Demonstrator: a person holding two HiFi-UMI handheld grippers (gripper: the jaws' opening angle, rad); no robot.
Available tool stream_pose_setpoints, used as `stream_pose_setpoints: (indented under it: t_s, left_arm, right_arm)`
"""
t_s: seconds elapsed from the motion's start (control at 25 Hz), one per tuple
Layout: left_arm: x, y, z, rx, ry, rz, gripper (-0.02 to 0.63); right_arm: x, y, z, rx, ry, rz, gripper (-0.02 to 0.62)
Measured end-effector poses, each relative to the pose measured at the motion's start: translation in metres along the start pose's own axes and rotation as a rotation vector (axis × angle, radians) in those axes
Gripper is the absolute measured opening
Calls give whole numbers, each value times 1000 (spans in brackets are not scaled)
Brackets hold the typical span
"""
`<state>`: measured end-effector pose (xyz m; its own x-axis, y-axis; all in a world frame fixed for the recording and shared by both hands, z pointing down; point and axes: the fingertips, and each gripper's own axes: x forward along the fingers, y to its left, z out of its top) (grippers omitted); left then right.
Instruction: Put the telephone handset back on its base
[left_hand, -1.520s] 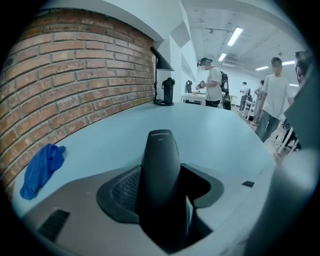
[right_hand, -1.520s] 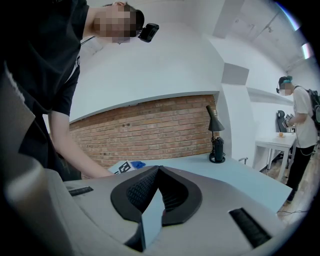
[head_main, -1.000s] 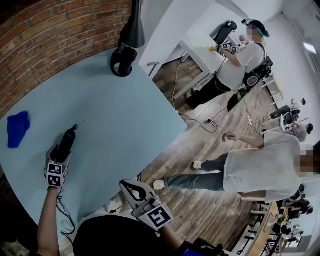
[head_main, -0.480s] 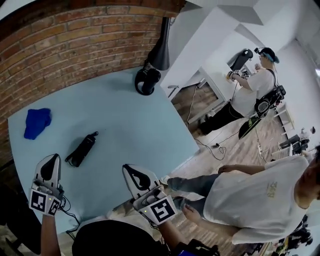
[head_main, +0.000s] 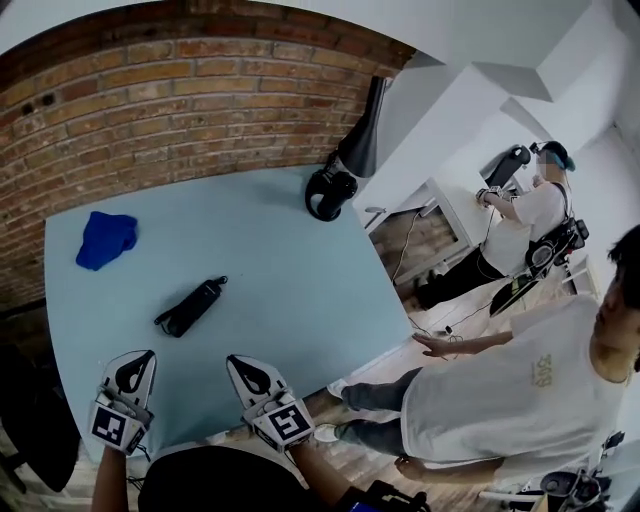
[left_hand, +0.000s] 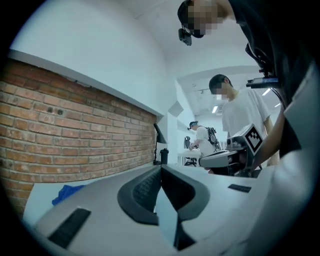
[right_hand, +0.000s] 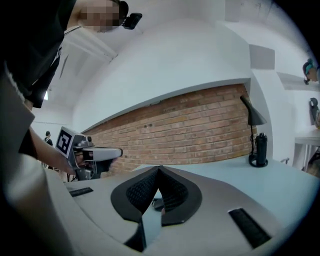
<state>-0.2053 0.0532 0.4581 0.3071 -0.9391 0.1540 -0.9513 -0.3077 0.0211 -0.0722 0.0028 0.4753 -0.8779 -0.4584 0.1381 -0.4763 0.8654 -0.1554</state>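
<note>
Left gripper (head_main: 145, 357) and right gripper (head_main: 237, 362) both clenched and empty — well apart from the telephone handset (head_main: 192, 306) on the bench (head_main: 300, 250)

Pale blue flat-topped table (head_main: 280, 270): crumpled blue cloth (head_main: 106, 240) near far-left corner; black telephone handset (head_main: 190, 307) lying diagonally left of centre; black desk lamp (head_main: 331, 194) at far-right corner.

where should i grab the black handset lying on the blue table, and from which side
The black handset lies flat and diagonal on the table; likely best across its slim middle, from above, jaws turned square to its length.
</note>
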Motion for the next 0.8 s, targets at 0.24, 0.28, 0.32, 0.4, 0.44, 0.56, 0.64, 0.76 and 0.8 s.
stream_pose_setpoints:
  t_s: [0.24,0.28,0.32,0.4,0.44,0.56,0.64,0.76,0.8]
  left_arm:
    - [-7,-6,-36,-46,71,-9,29]
    - [-6,-7,-39,-48,76,-13,29]
    - [-4,-8,-41,-49,77,-17,29]
    - [0,-8,-42,-48,77,-25,29]
    - [2,-8,-41,-47,75,-28,29]
    - [3,-9,-37,-51,70,-35,29]
    - [4,-8,-37,-54,72,-36,29]
    - [6,-7,-41,-54,71,-39,29]
    - [7,-7,-42,-53,70,-41,29]
  right_arm:
    - [-3,17,-28,23,41,35,11]
    - [-3,18,-29,28,43,36,11]
    - [-3,18,-28,31,43,35,11]
    - [-2,16,-27,36,39,32,11]
    - [-2,15,-27,34,34,32,11]
    - [-5,15,-28,19,31,33,11]
    - [-5,16,-28,8,35,33,11]
    - [-3,14,-30,12,31,30,11]
    - [-3,13,-31,15,29,28,11]
